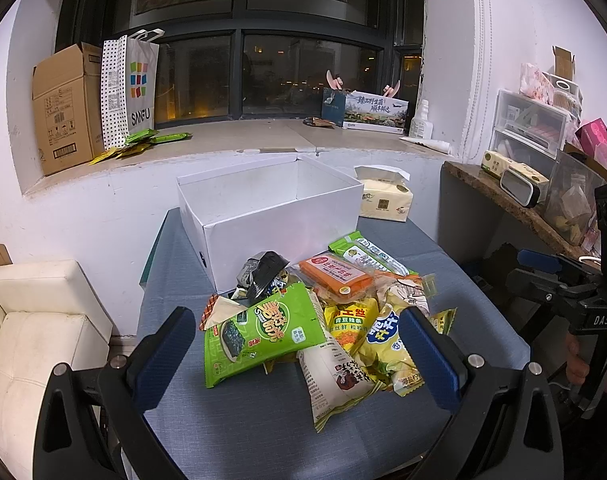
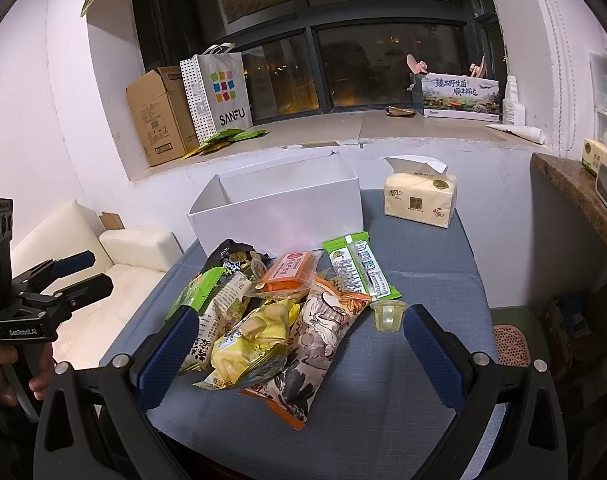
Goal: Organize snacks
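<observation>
A pile of snack packets lies on a blue-grey table (image 1: 263,420) in front of an empty white box (image 1: 271,212). In the left wrist view the nearest is a green seaweed packet (image 1: 259,332), with a yellow packet (image 1: 387,344) and an orange packet (image 1: 335,276) beside it. My left gripper (image 1: 299,328) is open above the pile's near edge, holding nothing. In the right wrist view my right gripper (image 2: 299,328) is open over a yellow packet (image 2: 251,344) and an illustrated packet (image 2: 315,344), holding nothing. The box (image 2: 279,208) stands behind the pile.
A tissue pack (image 2: 419,198) sits at the table's far right, a small jelly cup (image 2: 389,316) by the pile. A cream sofa (image 2: 115,268) is left of the table. The windowsill holds a cardboard box (image 1: 63,108) and a SANFU bag (image 1: 135,88). A cluttered shelf (image 1: 535,184) is right.
</observation>
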Available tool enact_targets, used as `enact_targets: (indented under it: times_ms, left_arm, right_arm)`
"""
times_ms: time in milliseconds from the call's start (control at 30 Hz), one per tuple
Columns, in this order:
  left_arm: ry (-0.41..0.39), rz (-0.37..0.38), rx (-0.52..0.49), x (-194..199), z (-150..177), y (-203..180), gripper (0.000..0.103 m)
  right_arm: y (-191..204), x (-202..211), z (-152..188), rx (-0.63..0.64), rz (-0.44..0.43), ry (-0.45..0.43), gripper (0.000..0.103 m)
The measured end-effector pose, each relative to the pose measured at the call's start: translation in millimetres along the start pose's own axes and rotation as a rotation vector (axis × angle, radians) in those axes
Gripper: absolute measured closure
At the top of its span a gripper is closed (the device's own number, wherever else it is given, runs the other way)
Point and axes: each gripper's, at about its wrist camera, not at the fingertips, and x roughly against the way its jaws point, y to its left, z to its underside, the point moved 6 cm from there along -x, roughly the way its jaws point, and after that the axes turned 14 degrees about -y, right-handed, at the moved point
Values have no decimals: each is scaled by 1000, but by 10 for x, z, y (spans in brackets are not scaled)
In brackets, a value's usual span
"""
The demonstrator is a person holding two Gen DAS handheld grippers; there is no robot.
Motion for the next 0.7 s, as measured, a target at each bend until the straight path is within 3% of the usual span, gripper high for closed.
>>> enact_targets:
  times_ms: [400, 700]
  left_arm:
    - [-4, 12, 13, 6, 4, 31, 0]
    - [10, 14, 36, -19, 86, 140, 0]
  right_arm:
    - [-127, -200, -54, 18, 5, 26, 0]
    - [-516, -1234, -186, 62, 19, 191, 0]
